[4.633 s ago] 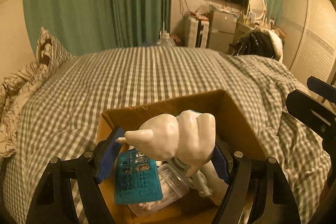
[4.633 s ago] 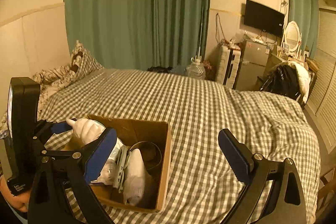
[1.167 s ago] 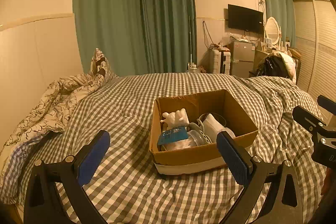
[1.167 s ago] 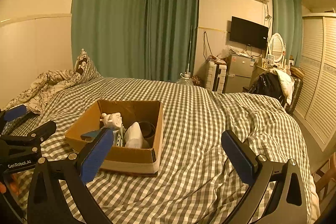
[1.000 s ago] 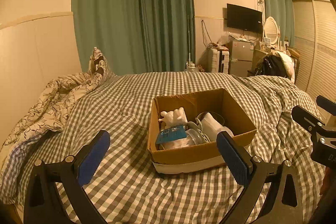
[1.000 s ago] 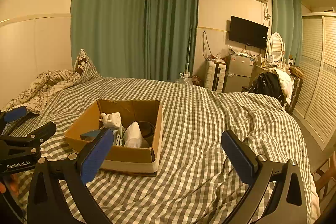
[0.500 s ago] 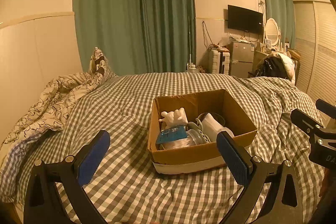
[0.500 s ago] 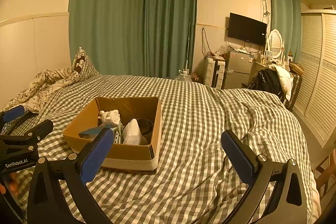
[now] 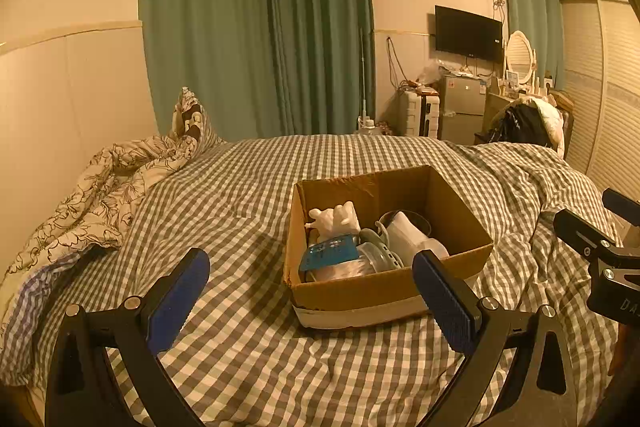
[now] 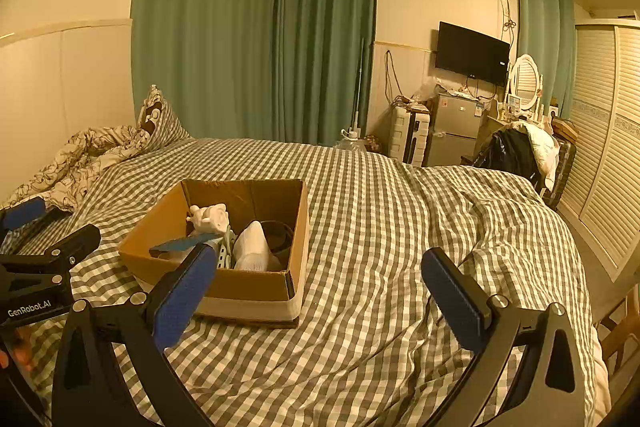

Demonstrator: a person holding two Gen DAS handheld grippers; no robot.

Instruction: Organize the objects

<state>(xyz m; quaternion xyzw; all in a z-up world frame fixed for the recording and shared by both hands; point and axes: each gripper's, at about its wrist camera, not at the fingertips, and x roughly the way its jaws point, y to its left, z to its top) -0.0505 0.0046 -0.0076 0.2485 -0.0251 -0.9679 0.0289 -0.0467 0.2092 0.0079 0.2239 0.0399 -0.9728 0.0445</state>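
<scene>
Cardboard box [image 9: 390,291] sits on the checked bed [image 9: 240,203], ahead and slightly right of the left claw [image 9: 310,297], whose jaws gape wide and hold nothing. From the right claw [image 10: 320,287], equally wide and empty, the box lies ahead to the left, so the left claw looks nearer. Inside rest a white figurine [image 9: 334,219], a blue card [image 9: 328,255] and a white pointed item [image 9: 408,241]; the bed around appears bare, suggesting the tidying is nearly done.

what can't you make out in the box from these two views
- Left wrist: print on the blue card is too small.
- Right wrist: the left tool is cut off by the frame edge.
- Both: the cardboard box bottom is hidden by its near wall and the white figurine.
</scene>
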